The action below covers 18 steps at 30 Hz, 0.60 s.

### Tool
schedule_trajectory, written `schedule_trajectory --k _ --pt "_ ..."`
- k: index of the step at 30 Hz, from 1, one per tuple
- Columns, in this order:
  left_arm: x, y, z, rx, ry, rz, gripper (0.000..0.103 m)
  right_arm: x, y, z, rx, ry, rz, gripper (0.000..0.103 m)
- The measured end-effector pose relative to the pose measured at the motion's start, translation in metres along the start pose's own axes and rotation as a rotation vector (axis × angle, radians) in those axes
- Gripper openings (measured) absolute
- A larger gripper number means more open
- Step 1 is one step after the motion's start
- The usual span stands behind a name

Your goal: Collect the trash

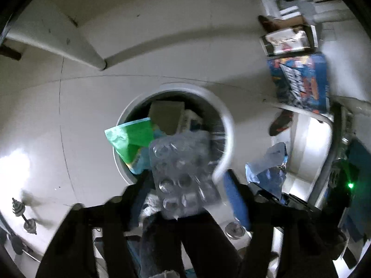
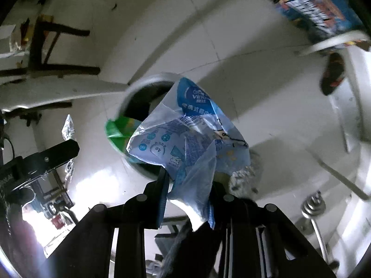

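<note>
A round white trash bin point(image 1: 228, 125) stands on the floor below me, holding a green wrapper point(image 1: 129, 136), a grey carton point(image 1: 165, 115) and other trash. My left gripper point(image 1: 185, 185) is wide open above the bin; a clear plastic blister tray point(image 1: 180, 173) sits between its fingers, seemingly loose, over the bin's near rim. My right gripper point(image 2: 189, 183) is shut on a crumpled blue-and-white plastic bag point(image 2: 185, 139), held just above the bin point(image 2: 139, 85). That bag also shows in the left wrist view point(image 1: 269, 169).
A blue printed box point(image 1: 301, 81) and other boxes lie at the right. A white chair or table frame point(image 2: 336, 41) stands to the right. Small dumbbells point(image 1: 23, 215) lie on the pale tiled floor at the left. A dark wooden stool point(image 2: 51, 46) stands far left.
</note>
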State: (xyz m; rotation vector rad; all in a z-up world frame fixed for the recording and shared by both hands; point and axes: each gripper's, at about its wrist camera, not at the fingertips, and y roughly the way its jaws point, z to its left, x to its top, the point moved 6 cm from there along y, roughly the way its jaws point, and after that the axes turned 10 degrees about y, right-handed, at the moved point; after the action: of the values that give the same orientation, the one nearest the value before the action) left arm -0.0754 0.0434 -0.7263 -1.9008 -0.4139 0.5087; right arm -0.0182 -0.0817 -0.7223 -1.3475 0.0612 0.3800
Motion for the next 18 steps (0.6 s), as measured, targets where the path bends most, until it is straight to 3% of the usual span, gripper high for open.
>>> schedule_trajectory --k 2,4,6,8,12,18 --pt "-0.002 0.015 0.010 -0.002 -0.028 0.000 0.092 0.008 0.032 -0.003 0.012 -0.014 0.023 0.031" --pt "-0.007 0.017 0.023 0.025 -0.039 -0.004 0.093 0.010 0.051 -0.001 0.027 -0.030 0.049 0.040" --pt "-0.013 0.013 0.032 0.066 -0.057 -0.021 0.093 0.009 0.066 0.001 0.051 -0.041 0.070 0.072" --pt "-0.020 0.003 0.042 0.115 -0.078 -0.042 0.093 0.007 0.073 0.004 0.070 -0.052 0.085 0.094" --pt "-0.039 -0.031 0.049 0.287 -0.067 -0.119 0.093 0.002 0.058 0.009 0.015 -0.083 0.044 0.097" --pt "-0.070 -0.092 0.027 0.341 -0.054 -0.158 0.093 -0.017 -0.009 0.014 -0.138 -0.175 -0.081 0.101"
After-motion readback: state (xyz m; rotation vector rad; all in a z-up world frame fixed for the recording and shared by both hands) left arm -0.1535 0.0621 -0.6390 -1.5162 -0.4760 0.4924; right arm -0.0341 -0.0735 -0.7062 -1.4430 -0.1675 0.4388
